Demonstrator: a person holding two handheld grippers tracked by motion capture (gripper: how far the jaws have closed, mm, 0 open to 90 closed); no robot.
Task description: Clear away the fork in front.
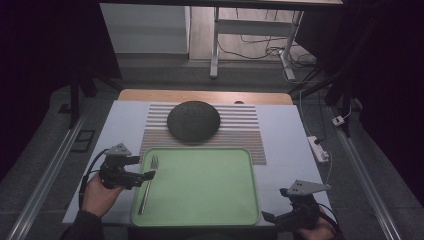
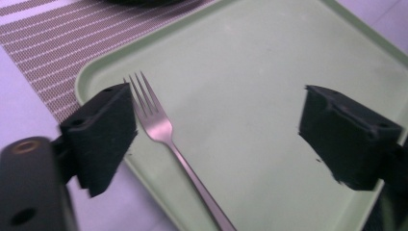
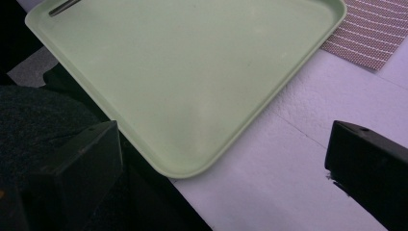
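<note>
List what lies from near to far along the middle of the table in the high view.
Green tray → striped placemat → dark round bowl turned upside down → bare wooden table edge.

No readable text, label, brand, number or sign appears anywhere in these views

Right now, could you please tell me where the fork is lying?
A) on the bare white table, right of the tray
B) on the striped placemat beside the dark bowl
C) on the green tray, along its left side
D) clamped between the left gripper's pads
C: the fork lies flat on the green tray along its left side, and the left gripper stands open above it with its pads apart from it.
</note>
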